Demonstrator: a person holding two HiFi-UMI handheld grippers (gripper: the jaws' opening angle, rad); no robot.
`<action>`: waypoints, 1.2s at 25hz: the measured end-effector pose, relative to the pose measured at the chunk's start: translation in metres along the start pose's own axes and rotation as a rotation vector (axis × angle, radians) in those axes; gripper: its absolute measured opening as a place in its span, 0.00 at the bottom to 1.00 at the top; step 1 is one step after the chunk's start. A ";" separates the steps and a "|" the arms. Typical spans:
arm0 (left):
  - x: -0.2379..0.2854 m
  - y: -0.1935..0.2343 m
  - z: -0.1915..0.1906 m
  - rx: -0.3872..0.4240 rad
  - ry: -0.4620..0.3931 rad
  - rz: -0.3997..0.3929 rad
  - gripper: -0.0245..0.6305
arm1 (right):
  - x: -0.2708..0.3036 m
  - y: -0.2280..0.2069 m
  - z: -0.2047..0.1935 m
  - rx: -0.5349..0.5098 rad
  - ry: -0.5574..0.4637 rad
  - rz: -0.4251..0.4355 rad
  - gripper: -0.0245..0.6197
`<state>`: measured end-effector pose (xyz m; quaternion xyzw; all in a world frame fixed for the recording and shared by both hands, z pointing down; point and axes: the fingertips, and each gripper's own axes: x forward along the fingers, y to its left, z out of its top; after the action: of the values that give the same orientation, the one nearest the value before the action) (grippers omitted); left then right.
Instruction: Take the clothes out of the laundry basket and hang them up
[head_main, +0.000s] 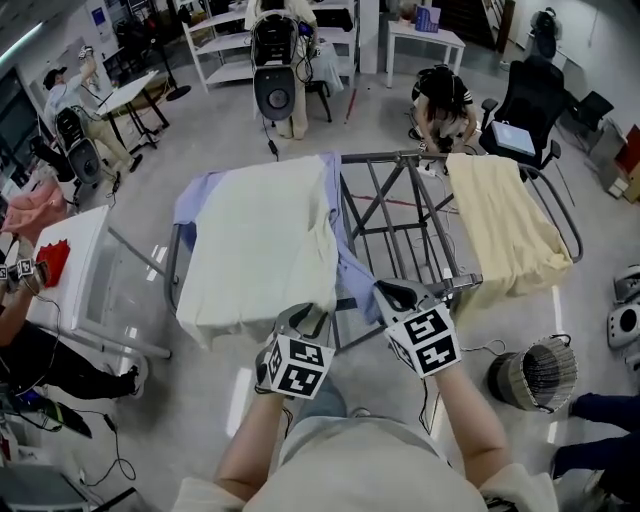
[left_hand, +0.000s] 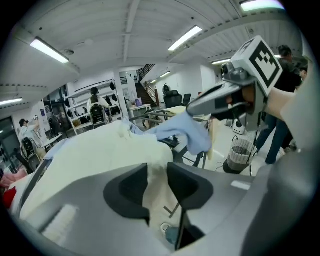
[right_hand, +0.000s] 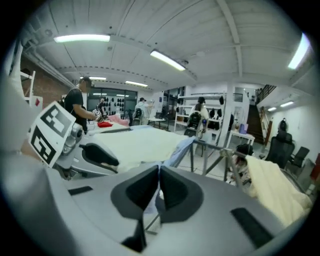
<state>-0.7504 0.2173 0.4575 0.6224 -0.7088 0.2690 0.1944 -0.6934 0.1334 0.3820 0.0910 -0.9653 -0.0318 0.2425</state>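
Head view: high above and behind both tongs, facing steeply down. The left gripper (head_main: 303, 320) and right gripper (head_main: 393, 296) sit low in the centre, with the drying rack (head_main: 400, 200) just beyond their tips.

Left gripper view: low and close behind its own jaws, facing along them over the cream cloth (left_hand: 90, 155); the right gripper is near, up to its right.

Right gripper view: same setup, with the left gripper close on its left.

All three views share the cream cloth, blue shirt (right_hand: 181, 150) and rack.
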 end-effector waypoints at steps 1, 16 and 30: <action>0.000 0.002 0.000 -0.006 -0.002 0.007 0.23 | -0.013 -0.017 0.007 0.007 -0.024 -0.040 0.06; 0.012 -0.012 0.013 -0.045 -0.014 -0.038 0.07 | -0.032 -0.101 0.051 0.072 -0.132 -0.190 0.06; 0.034 -0.058 0.015 -0.069 -0.013 -0.208 0.07 | 0.086 -0.110 -0.023 0.068 0.150 -0.174 0.26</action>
<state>-0.6972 0.1773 0.4748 0.6872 -0.6505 0.2191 0.2380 -0.7392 0.0090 0.4306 0.1847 -0.9334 -0.0131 0.3073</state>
